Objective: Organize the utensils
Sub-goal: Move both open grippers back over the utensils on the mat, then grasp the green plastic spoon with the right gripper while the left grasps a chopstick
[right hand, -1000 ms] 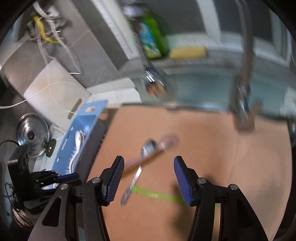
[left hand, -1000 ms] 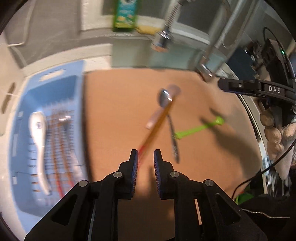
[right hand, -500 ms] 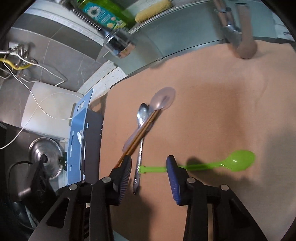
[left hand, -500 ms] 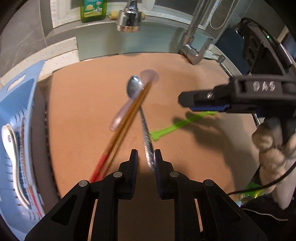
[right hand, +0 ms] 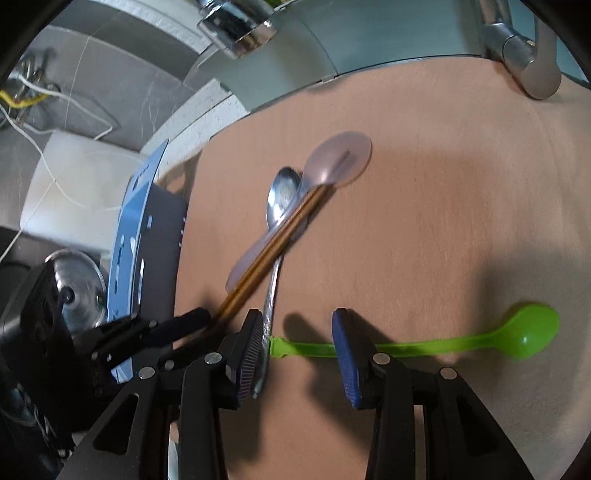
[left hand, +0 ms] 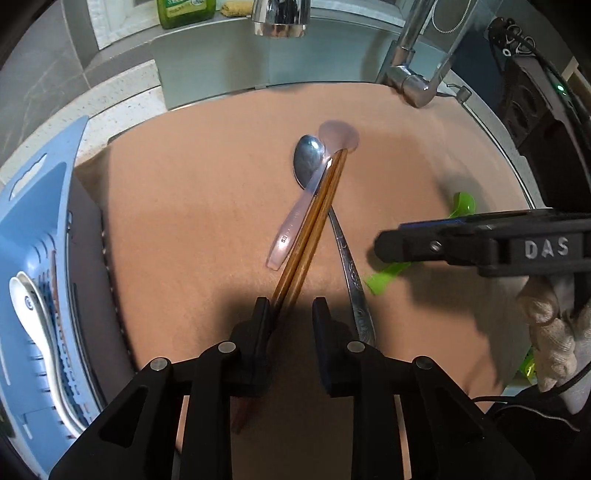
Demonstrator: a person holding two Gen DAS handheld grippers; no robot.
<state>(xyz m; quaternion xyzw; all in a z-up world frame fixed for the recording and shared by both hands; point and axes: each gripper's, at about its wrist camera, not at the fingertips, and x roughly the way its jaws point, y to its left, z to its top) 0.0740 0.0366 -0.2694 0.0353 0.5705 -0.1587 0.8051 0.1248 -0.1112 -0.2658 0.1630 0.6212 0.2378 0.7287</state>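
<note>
- Left wrist view, nearest: the left gripper (left hand: 288, 310) points steeply down at the brown board (left hand: 192, 206). Its jaws have just been opening, and the red-tipped end of the wooden chopsticks (left hand: 314, 218) runs between them, just beside the left finger; the pads do not visibly press on the pair.
- Just right of that gripper, the steel spoon (left hand: 347, 266) lies handle-near, its bowl further away under the chopsticks' far ends.
- A translucent pink spoon (left hand: 295, 221) lies under the chopsticks, its round bowl beyond their tips.
- Far left, a blue drying rack (left hand: 33, 229) holds a white ladle (left hand: 29, 310) and stands beside the board.
- Beyond the board, a chrome faucet (left hand: 410, 81) and a green soap bottle (left hand: 184, 11).
- Right wrist view, nearest: the right gripper (right hand: 299, 343) stands with jaws parted, having closed partway a moment ago. They straddle the handle of the green plastic spoon (right hand: 443, 343), which lies flat on the board and crosswise; no pad visibly touches it.
- The steel spoon's handle end sits just beside the right gripper's left finger.
- A gloved hand (left hand: 554, 325) carries the right gripper, seen from the left wrist.
</note>
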